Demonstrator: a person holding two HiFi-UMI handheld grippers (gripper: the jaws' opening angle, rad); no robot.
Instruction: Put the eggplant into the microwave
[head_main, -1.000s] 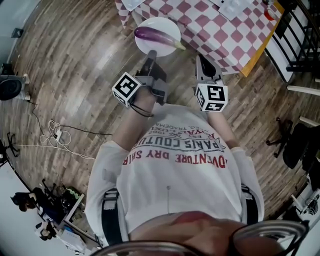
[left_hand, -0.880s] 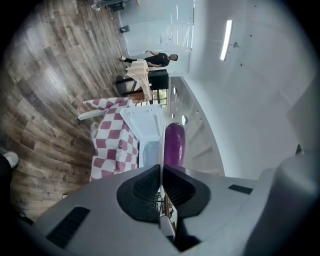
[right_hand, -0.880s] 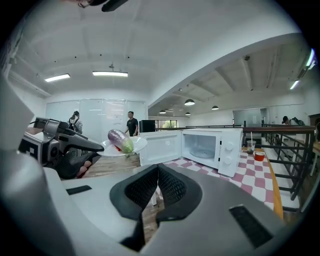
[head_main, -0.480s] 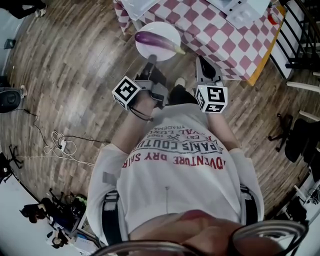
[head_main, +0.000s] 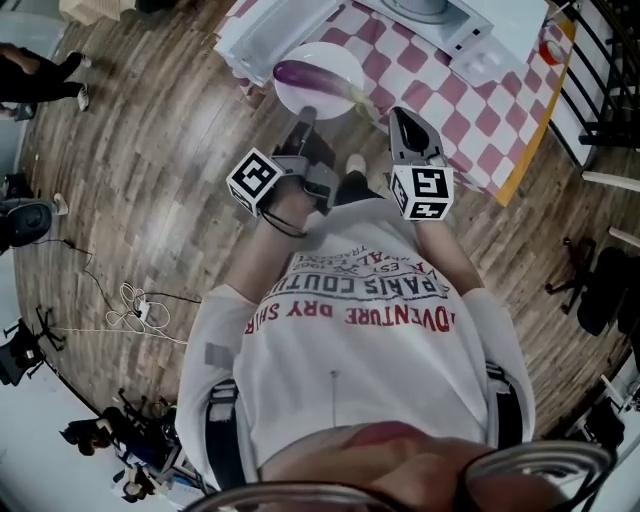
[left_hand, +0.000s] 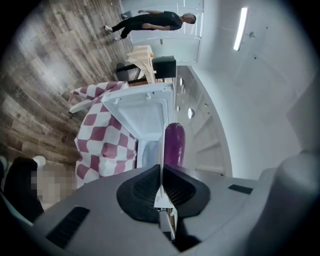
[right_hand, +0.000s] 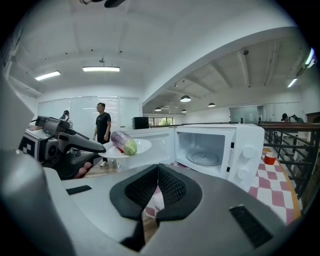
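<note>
A purple eggplant with a green stem end lies on a white plate. My left gripper is shut on the plate's near rim and holds it level in the air, beside the table's corner. In the left gripper view the plate's thin edge sits between the pads, with the eggplant beyond. The white microwave stands on the checked tablecloth, its door swung open and the glass turntable bare. My right gripper is shut and holds nothing, to the right of the plate.
A small red cup stands on the table right of the microwave. A black railing runs past the table's far side. A person in black stands on the wooden floor farther back. Cables lie on the floor at left.
Both grippers and the plate with the eggplant have moved toward the table. The open microwave has come into the head view at the top.
</note>
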